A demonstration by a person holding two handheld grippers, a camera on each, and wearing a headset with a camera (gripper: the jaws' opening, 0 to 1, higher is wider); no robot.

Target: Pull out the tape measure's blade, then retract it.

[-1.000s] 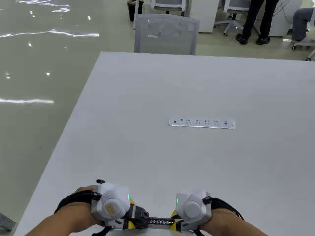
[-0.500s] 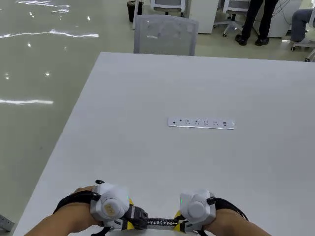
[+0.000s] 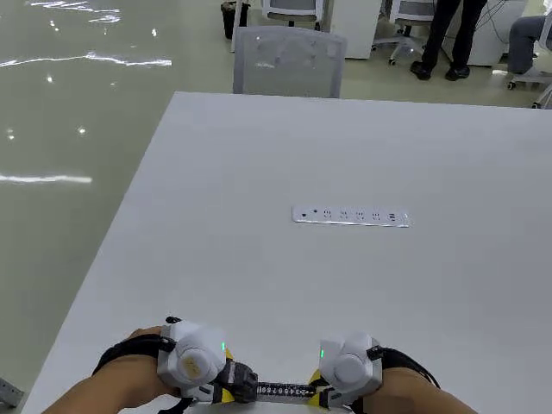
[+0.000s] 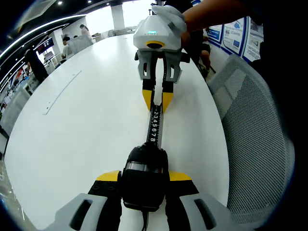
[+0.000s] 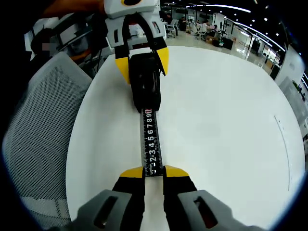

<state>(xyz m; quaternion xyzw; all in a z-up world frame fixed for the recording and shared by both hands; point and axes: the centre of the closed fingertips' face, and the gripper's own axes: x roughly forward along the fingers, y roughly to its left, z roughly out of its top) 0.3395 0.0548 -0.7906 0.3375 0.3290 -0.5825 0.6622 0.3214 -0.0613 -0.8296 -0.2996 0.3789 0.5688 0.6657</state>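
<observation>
Left gripper [image 4: 144, 176] is clamping black plastic tape measure case [image 5: 146, 82], right gripper [image 5: 154, 172] is pinching black numbered blade [image 5: 150, 139] at its end, both well apart from white flat power strip [image 3: 349, 216].

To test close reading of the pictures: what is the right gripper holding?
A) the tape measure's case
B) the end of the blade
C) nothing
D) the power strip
B: the right gripper is shut on the tip of the blade, while the left gripper clamps the case.
</observation>
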